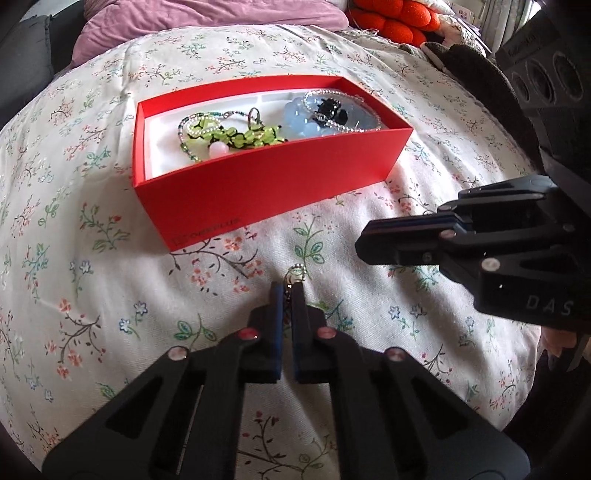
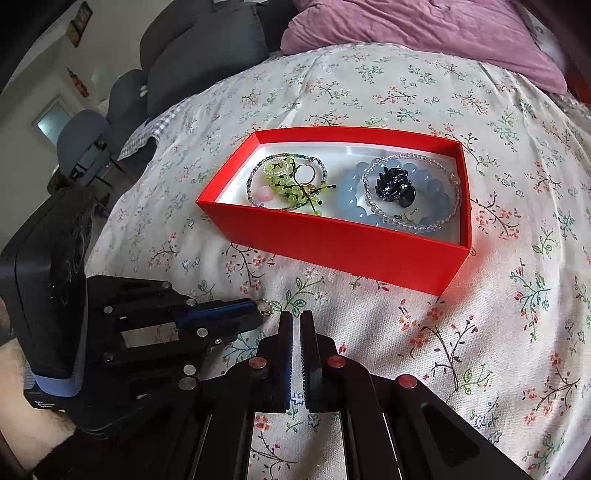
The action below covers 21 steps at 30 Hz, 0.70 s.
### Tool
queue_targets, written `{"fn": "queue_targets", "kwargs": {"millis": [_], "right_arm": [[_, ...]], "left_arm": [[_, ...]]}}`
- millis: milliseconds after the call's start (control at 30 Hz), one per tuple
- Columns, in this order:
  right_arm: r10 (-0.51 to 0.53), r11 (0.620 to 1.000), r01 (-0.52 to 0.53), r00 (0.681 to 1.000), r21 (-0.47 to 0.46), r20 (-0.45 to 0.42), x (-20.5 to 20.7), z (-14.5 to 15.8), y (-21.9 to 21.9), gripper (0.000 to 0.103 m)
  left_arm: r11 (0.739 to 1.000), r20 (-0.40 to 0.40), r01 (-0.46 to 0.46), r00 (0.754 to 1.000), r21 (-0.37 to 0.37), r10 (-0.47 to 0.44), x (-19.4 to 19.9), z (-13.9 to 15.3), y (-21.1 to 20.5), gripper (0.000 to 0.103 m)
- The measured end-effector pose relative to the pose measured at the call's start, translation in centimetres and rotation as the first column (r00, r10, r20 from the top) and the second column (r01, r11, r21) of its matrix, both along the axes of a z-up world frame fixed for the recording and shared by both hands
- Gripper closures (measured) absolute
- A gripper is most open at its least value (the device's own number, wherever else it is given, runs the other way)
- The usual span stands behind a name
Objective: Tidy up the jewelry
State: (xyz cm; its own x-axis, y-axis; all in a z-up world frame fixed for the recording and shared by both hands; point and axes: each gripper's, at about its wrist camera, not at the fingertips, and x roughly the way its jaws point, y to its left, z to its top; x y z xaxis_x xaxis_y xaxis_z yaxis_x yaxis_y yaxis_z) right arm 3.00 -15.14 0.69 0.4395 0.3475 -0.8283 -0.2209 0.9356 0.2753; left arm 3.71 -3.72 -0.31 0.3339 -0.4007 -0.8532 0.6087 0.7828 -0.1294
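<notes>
A red box (image 1: 266,192) (image 2: 332,240) sits on the floral bedspread and holds a green bead bracelet (image 1: 240,138) (image 2: 288,186), a blue bead bracelet (image 1: 303,123) (image 2: 351,195), a clear bead strand (image 2: 454,192), a black hair claw (image 1: 330,109) (image 2: 393,186) and a ring (image 2: 304,173). My left gripper (image 1: 287,290) (image 2: 255,308) is shut on a small silver beaded trinket (image 1: 295,276) (image 2: 266,307), just in front of the box. My right gripper (image 2: 296,319) (image 1: 364,245) is shut and empty, to the right of the left one.
The floral bedspread (image 1: 110,295) (image 2: 480,332) spreads all around the box. A purple pillow (image 1: 207,18) (image 2: 424,29) lies behind it. Orange plush (image 1: 391,18) and a dark speaker (image 1: 546,77) sit at the far right. Grey chairs (image 2: 177,55) stand beyond the bed's left edge.
</notes>
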Motion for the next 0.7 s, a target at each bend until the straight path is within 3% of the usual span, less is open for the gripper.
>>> {"fn": "queue_targets", "kwargs": {"millis": [133, 300, 400, 500, 600, 633, 700], "right_arm": [[0.002, 1.000, -0.002, 1.000, -0.020, -0.007, -0.2, -0.1, -0.4, 0.098], [0.001, 1.000, -0.002, 1.000, -0.023, -0.013, -0.5, 0.0, -0.7, 0.090], [0.003, 1.000, -0.003, 1.000, -0.030, -0.027, -0.4, -0.2, -0.6, 0.087], [0.002, 0.999, -0.004, 0.999, -0.039, -0.042, -0.3, -0.5, -0.3, 0.076], [0.001, 1.000, -0.002, 0.999, -0.031, -0.045, -0.2, -0.6, 0.0, 0.051], [-0.001, 1.000, 0.000, 0.999, -0.027, -0.039, -0.3, -0.6, 0.0, 0.042], [-0.001, 1.000, 0.000, 1.000, -0.029, -0.030, -0.3, -0.4, 0.1, 0.042]], "left_arm": [[0.999, 0.022, 0.036, 0.999, -0.026, -0.035, -0.7, 1.0, -0.2, 0.099], [0.995, 0.036, 0.058, 0.998, -0.077, -0.055, -1.6, 2.4, 0.3, 0.099], [0.998, 0.044, 0.041, 0.998, -0.040, -0.039, -1.7, 2.2, 0.6, 0.099], [0.999, 0.011, 0.043, 0.999, 0.009, -0.043, -1.6, 1.0, 0.7, 0.099], [0.996, -0.042, 0.085, 0.996, 0.030, -0.083, -1.9, 0.2, 0.7, 0.099], [0.994, -0.051, 0.104, 0.994, 0.038, -0.102, -2.0, 0.0, 0.8, 0.093], [0.991, -0.056, 0.129, 0.990, 0.035, -0.127, -2.2, 0.1, 0.9, 0.087]]}}
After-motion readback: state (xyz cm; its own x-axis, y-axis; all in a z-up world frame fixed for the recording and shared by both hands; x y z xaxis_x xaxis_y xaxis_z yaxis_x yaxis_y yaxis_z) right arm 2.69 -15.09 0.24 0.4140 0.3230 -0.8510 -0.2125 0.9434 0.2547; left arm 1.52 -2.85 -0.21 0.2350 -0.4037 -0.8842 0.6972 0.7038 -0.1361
